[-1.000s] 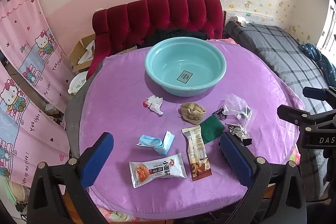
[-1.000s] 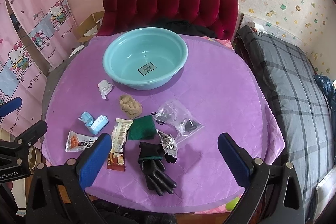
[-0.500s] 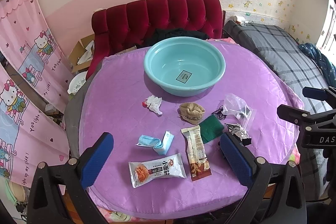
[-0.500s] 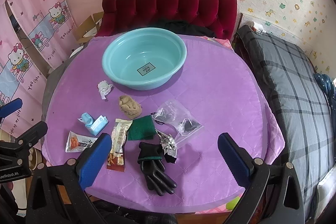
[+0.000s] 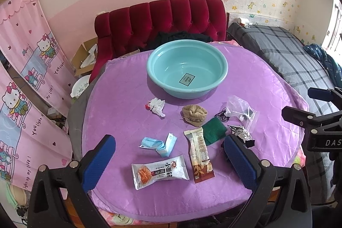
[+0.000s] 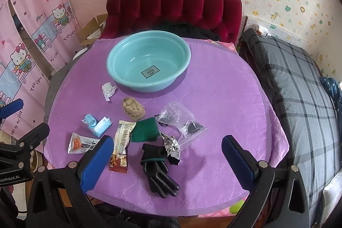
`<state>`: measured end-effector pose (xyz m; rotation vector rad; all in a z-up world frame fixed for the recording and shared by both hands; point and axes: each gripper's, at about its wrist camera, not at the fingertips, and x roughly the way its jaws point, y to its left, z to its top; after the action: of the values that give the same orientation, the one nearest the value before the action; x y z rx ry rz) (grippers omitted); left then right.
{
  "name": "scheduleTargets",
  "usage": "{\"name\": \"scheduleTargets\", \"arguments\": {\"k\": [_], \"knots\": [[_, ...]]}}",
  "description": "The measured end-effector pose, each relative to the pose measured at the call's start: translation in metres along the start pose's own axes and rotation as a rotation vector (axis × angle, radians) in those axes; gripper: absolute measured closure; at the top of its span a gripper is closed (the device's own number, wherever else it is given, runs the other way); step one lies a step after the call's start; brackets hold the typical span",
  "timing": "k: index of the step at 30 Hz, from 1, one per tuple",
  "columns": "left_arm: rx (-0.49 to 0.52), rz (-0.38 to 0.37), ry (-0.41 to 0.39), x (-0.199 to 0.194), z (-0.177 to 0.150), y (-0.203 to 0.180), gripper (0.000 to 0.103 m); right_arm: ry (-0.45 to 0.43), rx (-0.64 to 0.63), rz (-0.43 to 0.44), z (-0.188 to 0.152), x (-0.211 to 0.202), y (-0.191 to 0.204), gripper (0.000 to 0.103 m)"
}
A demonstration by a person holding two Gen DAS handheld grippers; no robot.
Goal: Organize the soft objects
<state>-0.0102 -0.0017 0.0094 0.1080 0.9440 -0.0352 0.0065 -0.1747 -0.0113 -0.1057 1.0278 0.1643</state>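
An empty teal basin (image 5: 187,71) (image 6: 148,64) stands at the back of the purple-covered round table (image 5: 119,104). In front of it lie a crumpled white tissue (image 5: 157,106), a tan cloth pouch (image 5: 194,115) (image 6: 133,108), a green cloth (image 5: 213,130) (image 6: 145,129), a blue face mask (image 5: 159,143) (image 6: 97,124), two snack packets (image 5: 160,171) (image 5: 199,155), a clear plastic bag (image 6: 181,122), crumpled foil (image 6: 172,144) and a black glove (image 6: 159,170). My left gripper (image 5: 168,159) is open and empty above the near edge. My right gripper (image 6: 167,160) is open and empty above the glove.
A red tufted sofa (image 5: 160,22) with dark clothes stands behind the table. A bed with a grey plaid cover (image 6: 299,86) lies to the right. Pink Hello Kitty curtains (image 5: 23,61) hang on the left, with a cardboard box (image 5: 85,57) on the floor.
Both views have shifted very slightly; nothing on the table has moved and both grippers stay open.
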Motion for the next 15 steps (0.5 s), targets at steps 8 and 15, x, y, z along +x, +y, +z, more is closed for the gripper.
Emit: {"name": "scheduleTargets", "arguments": {"k": [8, 15], "knots": [[0.002, -0.004, 0.005, 0.003, -0.005, -0.001, 0.0, 0.003, -0.004, 0.0, -0.003, -0.001, 0.0, 0.0], [0.012, 0.0, 0.018, 0.012, -0.008, 0.0, 0.0, 0.029, -0.004, 0.013, -0.005, 0.008, -0.001, 0.0]]}}
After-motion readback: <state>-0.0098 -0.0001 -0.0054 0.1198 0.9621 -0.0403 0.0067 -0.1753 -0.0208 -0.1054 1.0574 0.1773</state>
